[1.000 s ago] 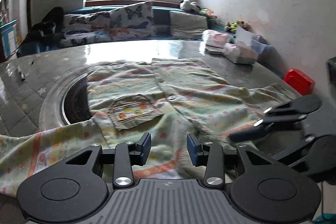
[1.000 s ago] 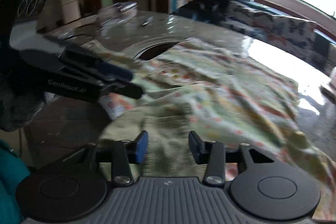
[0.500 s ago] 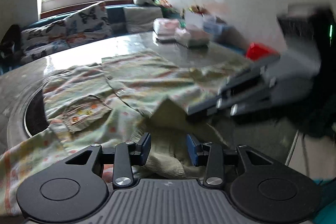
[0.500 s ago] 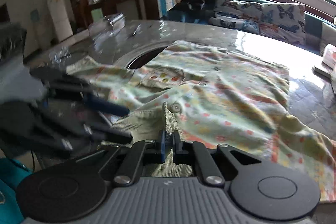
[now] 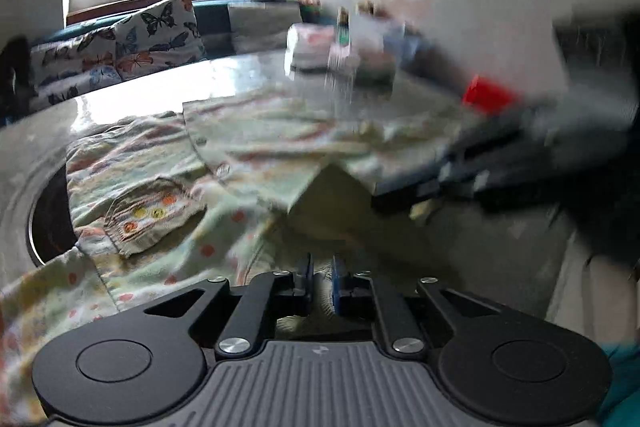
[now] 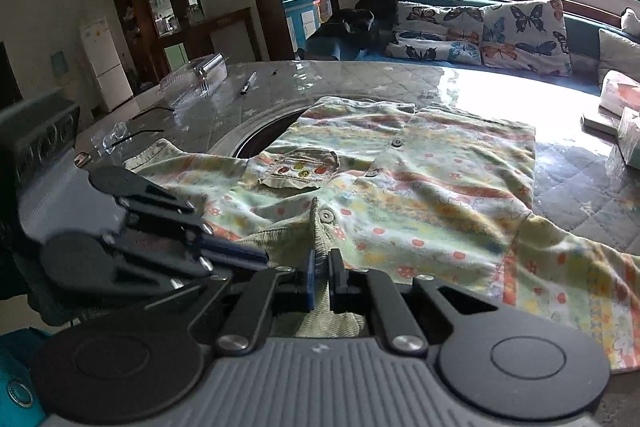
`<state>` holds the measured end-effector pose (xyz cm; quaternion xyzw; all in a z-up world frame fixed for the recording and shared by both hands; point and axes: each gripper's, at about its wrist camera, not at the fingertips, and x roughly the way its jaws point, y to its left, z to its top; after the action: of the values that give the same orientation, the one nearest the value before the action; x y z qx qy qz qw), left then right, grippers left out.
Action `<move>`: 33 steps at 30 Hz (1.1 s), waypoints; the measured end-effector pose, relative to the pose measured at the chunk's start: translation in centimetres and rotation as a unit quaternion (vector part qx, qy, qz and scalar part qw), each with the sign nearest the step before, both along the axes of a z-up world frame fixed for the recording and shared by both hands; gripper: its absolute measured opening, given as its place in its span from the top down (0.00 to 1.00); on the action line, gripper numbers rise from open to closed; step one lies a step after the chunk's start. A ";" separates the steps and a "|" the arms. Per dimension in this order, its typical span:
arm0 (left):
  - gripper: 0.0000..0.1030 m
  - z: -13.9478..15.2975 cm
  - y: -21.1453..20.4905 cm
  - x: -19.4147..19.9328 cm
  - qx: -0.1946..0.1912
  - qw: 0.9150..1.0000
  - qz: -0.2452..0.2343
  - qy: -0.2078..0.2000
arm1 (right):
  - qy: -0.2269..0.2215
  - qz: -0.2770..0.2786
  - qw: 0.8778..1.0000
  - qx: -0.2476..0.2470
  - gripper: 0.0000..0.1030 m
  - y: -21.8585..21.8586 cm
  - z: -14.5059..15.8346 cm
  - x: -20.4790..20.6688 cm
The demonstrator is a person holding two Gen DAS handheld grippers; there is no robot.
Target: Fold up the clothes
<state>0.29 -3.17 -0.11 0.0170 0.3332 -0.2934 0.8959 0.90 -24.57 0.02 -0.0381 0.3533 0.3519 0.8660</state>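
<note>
Both wrist views look low and close across the shirt [image 6: 400, 187]

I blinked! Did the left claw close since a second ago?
Yes. The left claw closed on the shirt collar near the table edge.

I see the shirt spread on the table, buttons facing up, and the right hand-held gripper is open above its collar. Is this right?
Not quite. In the right wrist view, the right hand-held gripper is shut on the collar of the shirt. The rest holds: it lies on the table, buttons up.
</note>
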 end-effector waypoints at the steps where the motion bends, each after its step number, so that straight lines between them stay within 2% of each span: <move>1: 0.91 0.3 0.4 0.0 -0.020 1.000 0.003 0.000 | 0.000 -0.001 1.000 0.000 0.95 0.0 0.0 0.0; 2: 0.91 0.5 0.8 0.0 -0.040 0.999 0.006 0.000 | 0.000 -0.002 1.000 0.000 0.95 -0.1 0.0 0.0; 4: 0.91 0.5 0.9 0.0 -0.056 0.998 0.000 0.003 | 0.001 -0.003 1.000 0.003 0.95 -0.1 0.1 -0.1; 10: 0.91 -2.6 -0.4 0.8 -0.024 0.998 -0.028 0.047 | -0.009 0.019 1.000 -0.003 0.95 0.7 0.8 -0.8; 19: 0.87 -2.1 0.4 0.0 -0.016 0.998 -0.043 0.039 | 0.008 0.090 0.994 -0.062 0.94 3.7 -1.5 -1.0; 24: 0.79 -1.0 2.4 -0.8 -0.034 0.998 -0.028 0.035 | 0.018 0.109 0.990 -0.085 0.92 4.3 -3.0 -1.2; 29: 0.78 0.6 3.0 -0.7 -0.044 0.999 -0.006 0.010 | 0.016 0.111 0.991 -0.071 0.90 3.9 -1.9 -1.3; 33: 0.78 0.2 2.0 1.0 -0.045 0.999 0.006 0.013 | -0.001 0.072 0.996 -0.048 0.89 3.1 -0.7 0.1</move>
<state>1.30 -1.18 0.06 -0.0290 0.3315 -0.3030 0.8930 1.01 -21.42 -0.67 -0.1050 0.3650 0.3963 0.8359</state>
